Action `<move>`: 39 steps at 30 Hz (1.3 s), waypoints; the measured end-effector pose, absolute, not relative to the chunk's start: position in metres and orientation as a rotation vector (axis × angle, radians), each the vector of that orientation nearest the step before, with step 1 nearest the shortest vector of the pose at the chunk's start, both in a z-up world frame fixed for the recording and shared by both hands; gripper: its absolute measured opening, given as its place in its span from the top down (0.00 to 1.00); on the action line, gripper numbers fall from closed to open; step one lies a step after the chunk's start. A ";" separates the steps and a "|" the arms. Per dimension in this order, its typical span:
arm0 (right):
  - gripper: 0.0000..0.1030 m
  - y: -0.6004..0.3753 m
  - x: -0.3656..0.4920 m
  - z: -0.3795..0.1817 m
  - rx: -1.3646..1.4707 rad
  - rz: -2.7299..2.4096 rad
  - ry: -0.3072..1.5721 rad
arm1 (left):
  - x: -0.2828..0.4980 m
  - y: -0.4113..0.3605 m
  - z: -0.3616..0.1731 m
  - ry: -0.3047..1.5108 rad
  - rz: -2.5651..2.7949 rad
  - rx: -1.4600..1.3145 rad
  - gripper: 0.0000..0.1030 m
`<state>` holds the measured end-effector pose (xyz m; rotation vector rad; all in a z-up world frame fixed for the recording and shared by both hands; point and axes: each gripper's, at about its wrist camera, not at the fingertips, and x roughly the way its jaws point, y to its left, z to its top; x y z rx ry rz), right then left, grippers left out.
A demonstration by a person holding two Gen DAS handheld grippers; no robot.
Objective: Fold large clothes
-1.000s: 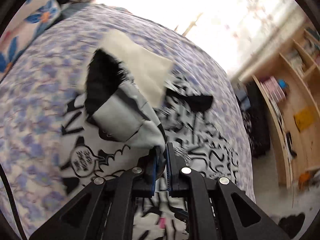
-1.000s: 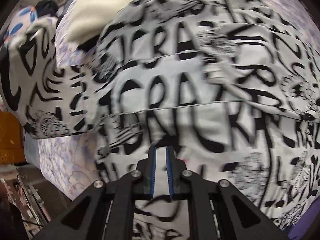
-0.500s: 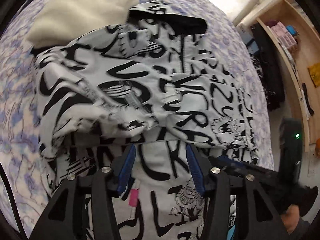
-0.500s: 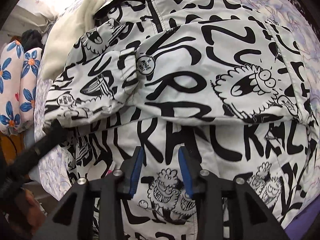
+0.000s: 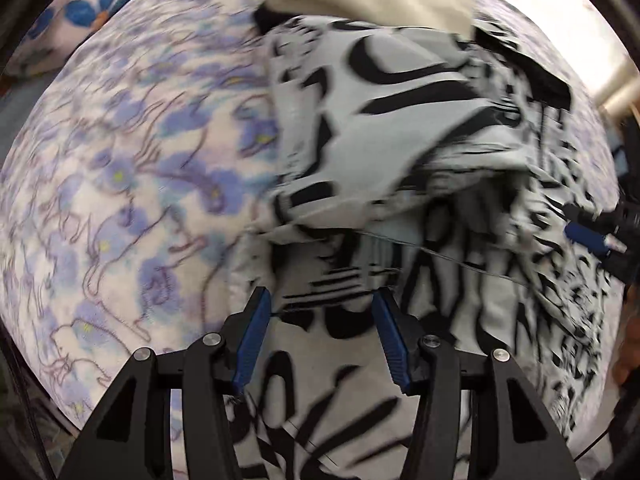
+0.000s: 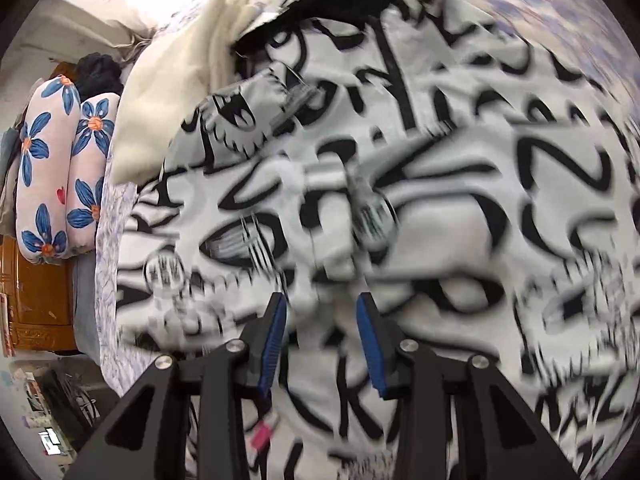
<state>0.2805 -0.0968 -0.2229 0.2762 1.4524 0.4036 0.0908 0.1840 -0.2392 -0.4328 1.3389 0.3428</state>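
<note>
Floral bedspread (image 5: 120,184) under printed jacket (image 5: 400,128); our left gripper (image 5: 322,334) and right gripper (image 6: 322,336) above jacket, jaws spread, pinching nothing.

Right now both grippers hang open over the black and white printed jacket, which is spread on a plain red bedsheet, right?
Not quite: the bedsheet is white with a blue-purple floral print, not plain red, as the left wrist view shows. The left gripper and right gripper do hang open over the jacket.

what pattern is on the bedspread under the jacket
Pale bedspread with blurry blue-purple floral print; clearest in the left wrist view.
</note>
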 end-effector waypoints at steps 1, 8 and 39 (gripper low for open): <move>0.65 -0.093 0.287 -0.227 0.270 0.403 1.453 | 0.090 0.187 -0.242 1.333 0.357 -0.440 0.50; 0.65 -0.069 0.315 -0.268 0.263 0.355 1.528 | 0.110 0.199 -0.270 1.296 0.461 -0.426 0.50; 0.63 -0.070 0.319 -0.275 0.293 0.438 1.498 | 0.113 0.234 -0.279 1.279 0.462 -0.491 0.63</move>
